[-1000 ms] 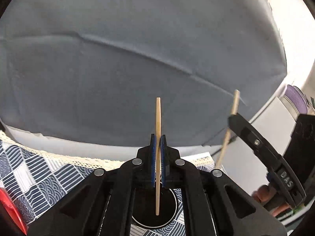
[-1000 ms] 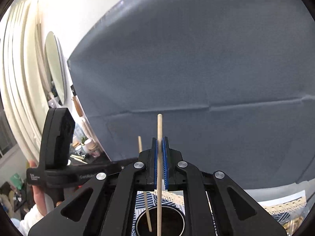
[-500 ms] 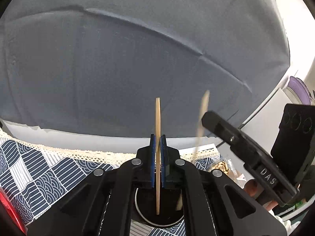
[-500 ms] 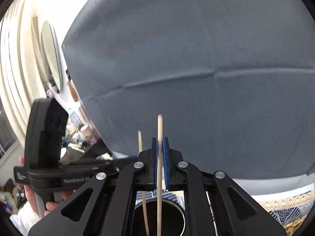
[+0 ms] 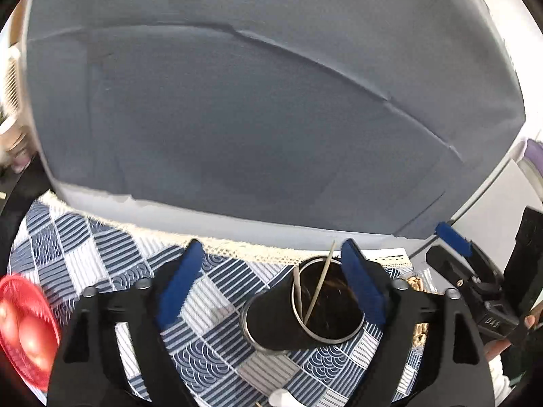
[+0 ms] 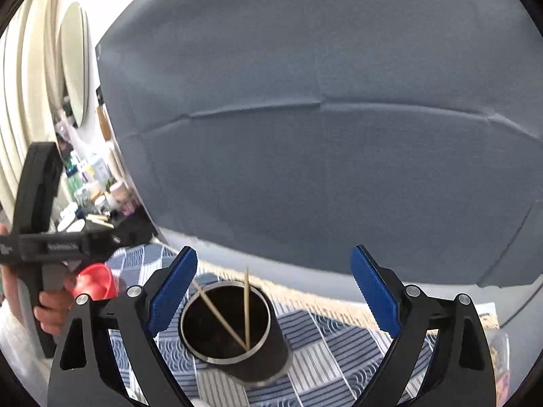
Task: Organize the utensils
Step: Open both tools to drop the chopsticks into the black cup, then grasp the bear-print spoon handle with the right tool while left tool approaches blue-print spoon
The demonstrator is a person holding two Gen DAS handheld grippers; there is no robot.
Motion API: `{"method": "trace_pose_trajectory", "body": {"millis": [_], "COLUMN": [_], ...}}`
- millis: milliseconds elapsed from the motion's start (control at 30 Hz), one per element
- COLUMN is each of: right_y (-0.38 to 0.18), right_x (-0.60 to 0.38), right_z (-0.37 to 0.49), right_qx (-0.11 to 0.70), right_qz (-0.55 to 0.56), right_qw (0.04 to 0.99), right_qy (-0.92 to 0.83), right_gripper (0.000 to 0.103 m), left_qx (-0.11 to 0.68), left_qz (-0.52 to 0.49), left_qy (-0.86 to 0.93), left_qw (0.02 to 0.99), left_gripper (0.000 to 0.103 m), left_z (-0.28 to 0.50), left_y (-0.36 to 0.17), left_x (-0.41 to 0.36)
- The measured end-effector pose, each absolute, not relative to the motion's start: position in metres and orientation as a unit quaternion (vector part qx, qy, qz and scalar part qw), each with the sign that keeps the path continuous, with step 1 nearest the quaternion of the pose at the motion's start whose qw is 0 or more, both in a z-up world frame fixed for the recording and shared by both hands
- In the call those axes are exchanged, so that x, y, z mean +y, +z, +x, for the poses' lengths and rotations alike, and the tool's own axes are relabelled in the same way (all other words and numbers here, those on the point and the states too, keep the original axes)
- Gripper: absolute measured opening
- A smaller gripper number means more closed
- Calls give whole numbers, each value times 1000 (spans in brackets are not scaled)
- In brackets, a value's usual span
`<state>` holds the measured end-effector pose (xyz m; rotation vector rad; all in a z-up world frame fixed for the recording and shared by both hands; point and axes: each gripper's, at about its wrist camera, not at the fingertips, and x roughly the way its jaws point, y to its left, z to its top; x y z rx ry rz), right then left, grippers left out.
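Observation:
A black cylindrical holder with a metal rim (image 5: 305, 312) (image 6: 234, 332) stands on the blue patterned tablecloth (image 5: 112, 257). Two wooden chopsticks (image 5: 320, 288) (image 6: 247, 308) lean inside it. My left gripper (image 5: 271, 281) is open and empty, the holder just inside its right finger. My right gripper (image 6: 275, 288) is open and empty, the holder near its left finger. The right gripper (image 5: 475, 278) also shows at the right edge of the left wrist view, and the left gripper (image 6: 61, 244) at the left edge of the right wrist view.
A red mesh basket (image 5: 23, 325) (image 6: 93, 281) with red fruit sits at the cloth's left. A grey fabric backdrop (image 5: 271, 101) hangs behind the table. A lace trim (image 5: 237, 247) edges the cloth. Cluttered shelves (image 6: 85, 183) stand far left.
Both grippers opened and let go of their chopsticks, which now stand in the holder. Both grippers have tilted down, showing more of the table.

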<state>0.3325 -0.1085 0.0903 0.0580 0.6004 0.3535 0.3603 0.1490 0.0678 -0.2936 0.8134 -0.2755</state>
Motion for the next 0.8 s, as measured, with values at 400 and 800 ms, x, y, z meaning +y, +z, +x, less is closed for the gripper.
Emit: {"method": "trace_pose_trajectory", "body": {"millis": [400, 800], "right_y": [83, 75], "right_x": [-122, -119], "right_z": [282, 224], "right_qx": [314, 327], "right_qz": [25, -8], "right_qw": [933, 926], "right_qy": [176, 190], "right_gripper": [89, 89], "left_qx": [403, 427], "left_qz": [-120, -110], "left_qy": [-72, -47], "left_qw": [904, 896], "left_gripper": [91, 92], "left_z": [299, 240], "left_y": [66, 45], "left_x": [166, 174]}}
